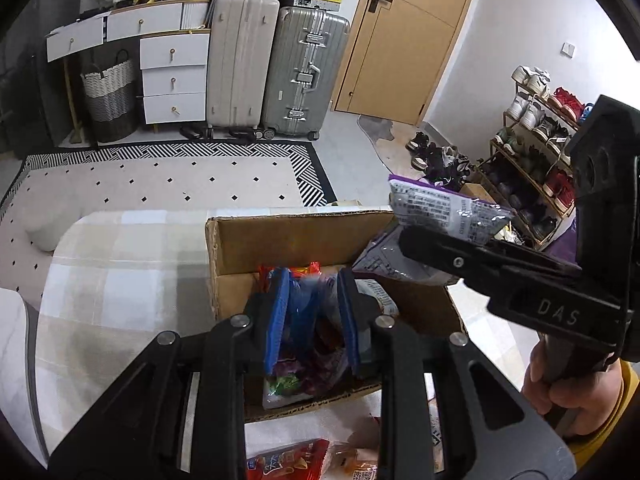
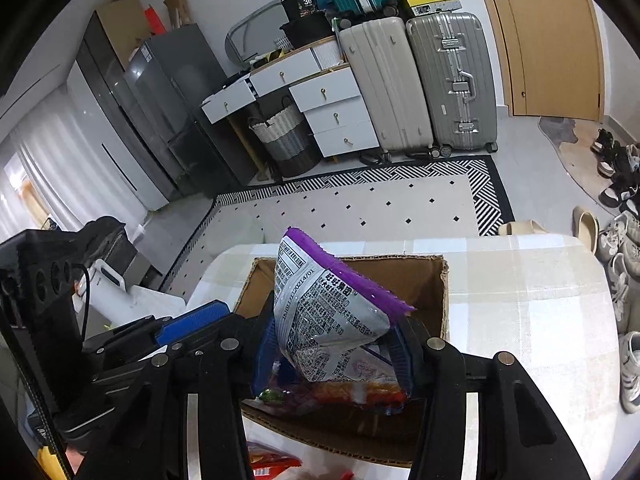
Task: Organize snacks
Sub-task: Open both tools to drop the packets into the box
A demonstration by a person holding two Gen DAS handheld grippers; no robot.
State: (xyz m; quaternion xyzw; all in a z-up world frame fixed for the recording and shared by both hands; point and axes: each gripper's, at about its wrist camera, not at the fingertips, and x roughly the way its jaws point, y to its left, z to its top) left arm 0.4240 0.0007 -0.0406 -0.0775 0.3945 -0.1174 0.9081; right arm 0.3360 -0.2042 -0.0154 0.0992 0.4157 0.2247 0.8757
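An open cardboard box (image 1: 300, 240) stands on a table under a checked cloth (image 1: 120, 264), with several snack packets inside. My left gripper (image 1: 312, 308) hangs over the box, its blue pads shut on a small blue-and-red snack packet (image 1: 306, 290). My right gripper (image 2: 332, 340) is shut on a purple-and-silver snack bag (image 2: 320, 308), held tilted above the same box (image 2: 420, 280). In the left wrist view that bag (image 1: 440, 208) sits over the box's right corner, with the right gripper (image 1: 404, 236) beneath it. A blue pad of the left gripper's fingers (image 2: 192, 320) shows at the left.
A red snack packet (image 1: 288, 460) lies on the cloth in front of the box. A person's hand (image 1: 568, 388) grips the right tool's handle. Beyond the table are a patterned rug (image 2: 360, 208), suitcases (image 2: 448, 80), white drawers (image 1: 174, 80) and a shoe rack (image 1: 532, 160).
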